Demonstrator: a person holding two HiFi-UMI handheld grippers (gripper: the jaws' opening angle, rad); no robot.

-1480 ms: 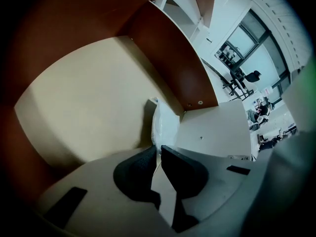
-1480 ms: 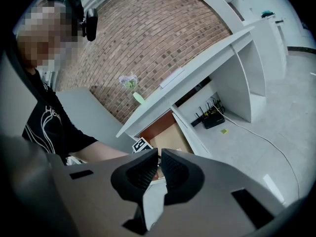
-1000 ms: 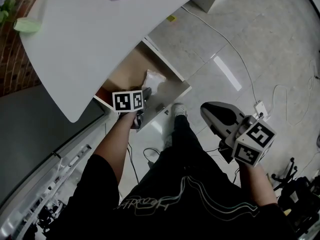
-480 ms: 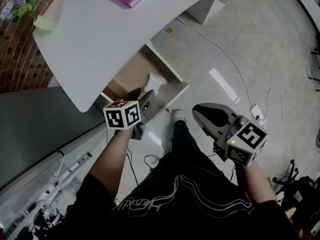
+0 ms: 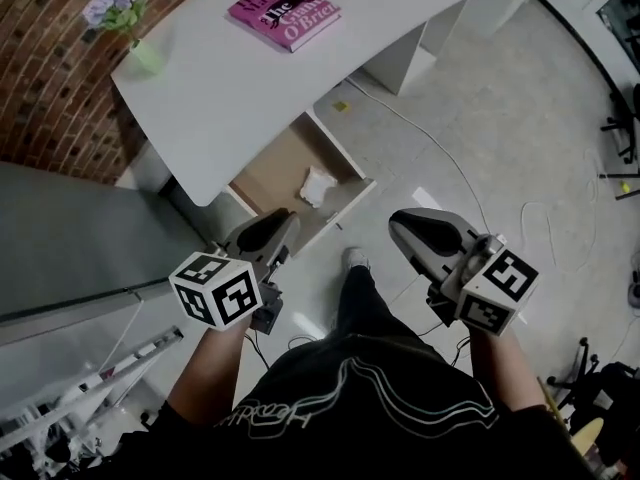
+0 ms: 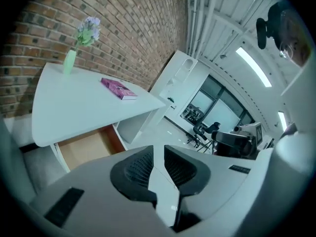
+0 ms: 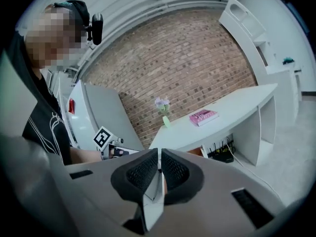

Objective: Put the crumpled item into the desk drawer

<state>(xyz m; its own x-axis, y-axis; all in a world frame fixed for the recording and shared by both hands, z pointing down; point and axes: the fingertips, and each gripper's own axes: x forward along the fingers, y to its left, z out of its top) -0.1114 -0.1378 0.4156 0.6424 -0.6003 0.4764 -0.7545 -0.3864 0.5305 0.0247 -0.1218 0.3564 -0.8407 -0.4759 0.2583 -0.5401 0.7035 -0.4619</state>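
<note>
**Item is in; the drawer is left to shut**

The crumpled white paper item (image 5: 317, 185) lies in the open wooden drawer (image 5: 275, 168), ahead of and below the left claw (image 5: 285, 223). That claw's jaws have just been closing to a narrow gap, with nothing between them. The right claw (image 5: 400, 224), beside it and well apart from the drawer, has its jaws together and empty.

If the drawer is to be closed, press its front panel squarely and push level, watching that the paper stays below the white counter (image 5: 250, 78).

Count: one crumpled item, one drawer, one pink book (image 5: 285, 13), one green vase of flowers (image 5: 135, 43), two claws.
</note>
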